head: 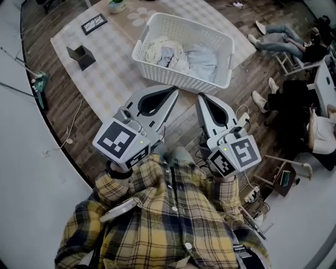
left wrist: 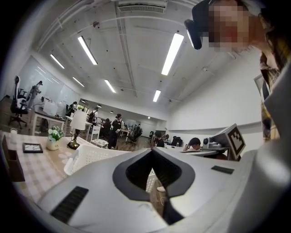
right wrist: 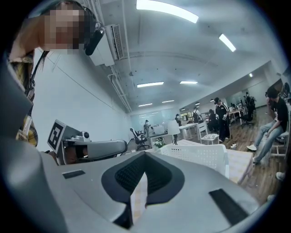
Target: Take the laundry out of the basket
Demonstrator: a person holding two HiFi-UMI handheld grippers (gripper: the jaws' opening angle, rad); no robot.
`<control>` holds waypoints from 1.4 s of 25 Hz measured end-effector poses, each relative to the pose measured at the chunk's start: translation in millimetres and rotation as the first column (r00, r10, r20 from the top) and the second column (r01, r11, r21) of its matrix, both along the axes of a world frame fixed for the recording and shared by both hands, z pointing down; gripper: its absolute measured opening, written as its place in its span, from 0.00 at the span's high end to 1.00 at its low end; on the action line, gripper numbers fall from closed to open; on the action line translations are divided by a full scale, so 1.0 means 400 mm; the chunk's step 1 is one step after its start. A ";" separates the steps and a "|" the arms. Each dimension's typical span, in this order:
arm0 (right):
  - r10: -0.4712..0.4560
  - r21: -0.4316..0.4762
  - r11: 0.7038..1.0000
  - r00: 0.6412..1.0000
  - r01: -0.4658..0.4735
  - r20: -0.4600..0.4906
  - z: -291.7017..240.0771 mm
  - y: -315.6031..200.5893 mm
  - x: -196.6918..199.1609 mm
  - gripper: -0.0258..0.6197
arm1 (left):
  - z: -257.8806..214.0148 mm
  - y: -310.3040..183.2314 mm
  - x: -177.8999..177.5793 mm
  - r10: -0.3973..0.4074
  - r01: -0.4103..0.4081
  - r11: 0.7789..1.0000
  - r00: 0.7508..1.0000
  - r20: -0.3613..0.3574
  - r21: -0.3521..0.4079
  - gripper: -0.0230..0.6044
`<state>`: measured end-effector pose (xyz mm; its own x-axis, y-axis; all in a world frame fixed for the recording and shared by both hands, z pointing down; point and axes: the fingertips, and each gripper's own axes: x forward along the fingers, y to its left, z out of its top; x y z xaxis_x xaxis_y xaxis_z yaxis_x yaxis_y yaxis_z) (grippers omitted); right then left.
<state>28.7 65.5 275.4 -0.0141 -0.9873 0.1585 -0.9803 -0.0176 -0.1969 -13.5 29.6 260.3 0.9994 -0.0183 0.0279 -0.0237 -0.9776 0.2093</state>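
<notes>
A white perforated laundry basket (head: 181,84) stands on a checked rug, with pale blue and white laundry (head: 184,55) piled inside. My left gripper (head: 175,89) points at the basket's near wall, just short of it, its jaws shut and empty. Beside it my right gripper (head: 200,96) is likewise shut on nothing, its tip a little nearer to me. In the left gripper view the closed tip (left wrist: 152,149) is in front of the basket (left wrist: 91,157). From the right gripper view, the shut tip (right wrist: 144,154) sits left of the basket (right wrist: 200,157).
The checked rug (head: 105,68) also carries a black box (head: 81,57), a picture frame (head: 94,23) and a flower pot (head: 116,5). People sit at the right (head: 283,39), near chairs. Cables (head: 247,194) lie on the wooden floor by my right side.
</notes>
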 end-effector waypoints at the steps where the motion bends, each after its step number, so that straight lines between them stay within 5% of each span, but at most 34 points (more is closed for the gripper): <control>1: -0.003 -0.004 1.000 1.000 0.003 -0.002 0.002 -0.010 0.002 0.97 | 0.002 -0.011 0.002 -0.002 0.002 1.000 1.000 0.001 -0.002 0.93; 16: -0.138 -0.021 0.990 0.990 0.139 0.030 0.013 -0.165 0.128 0.97 | 0.032 -0.164 0.097 -0.155 0.156 0.987 0.987 0.034 -0.024 0.93; 35: -0.417 -0.013 0.909 0.909 0.418 0.019 -0.018 -0.301 0.435 0.97 | 0.018 -0.271 0.382 -0.430 0.431 0.902 0.902 0.035 -0.006 0.93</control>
<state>202.6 -54.8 268.4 -0.4269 -0.8879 0.1711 -0.8957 0.3891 -0.2153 139.2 -78.7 267.4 0.8927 -0.4461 0.0633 -0.4488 -0.8677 0.2138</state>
